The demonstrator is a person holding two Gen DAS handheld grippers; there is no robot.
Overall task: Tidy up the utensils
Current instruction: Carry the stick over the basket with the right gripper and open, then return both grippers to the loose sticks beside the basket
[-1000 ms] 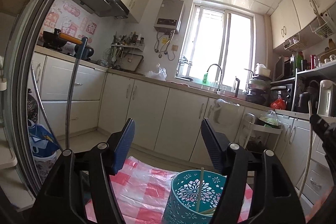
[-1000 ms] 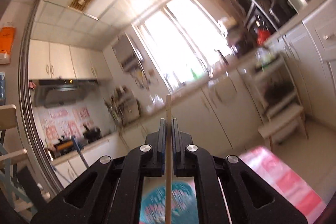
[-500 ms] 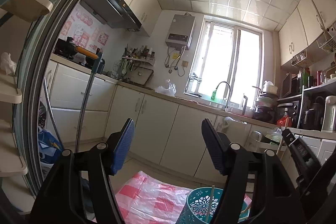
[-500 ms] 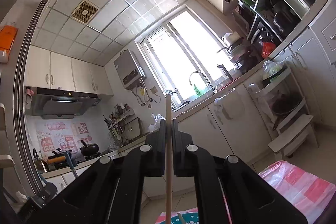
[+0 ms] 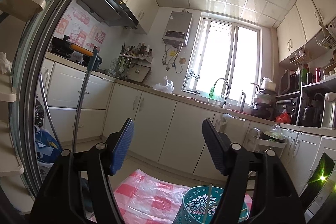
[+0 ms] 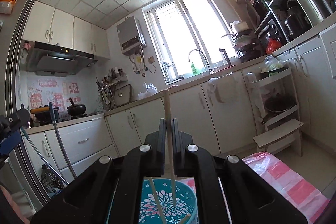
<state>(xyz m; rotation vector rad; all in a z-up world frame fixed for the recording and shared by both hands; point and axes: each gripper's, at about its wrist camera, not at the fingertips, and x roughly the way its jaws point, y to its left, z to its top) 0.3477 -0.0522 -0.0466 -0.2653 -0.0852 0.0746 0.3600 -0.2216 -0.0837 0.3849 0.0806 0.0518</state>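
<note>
A teal plastic utensil holder [image 6: 168,203] bears a cut-out white flower pattern on its wall. It stands on a pink-and-white checked plastic sheet [image 5: 151,194]. The pale wooden chopstick [image 6: 168,119] is a light tan, as is a second pale stick [image 6: 156,201] leaning inside the holder. The left gripper [image 5: 168,146] is black with a ribbed blue pad [image 5: 124,148]; its other pad looks dark, perhaps blue in shadow. The right gripper [image 6: 168,129] is black.
</note>
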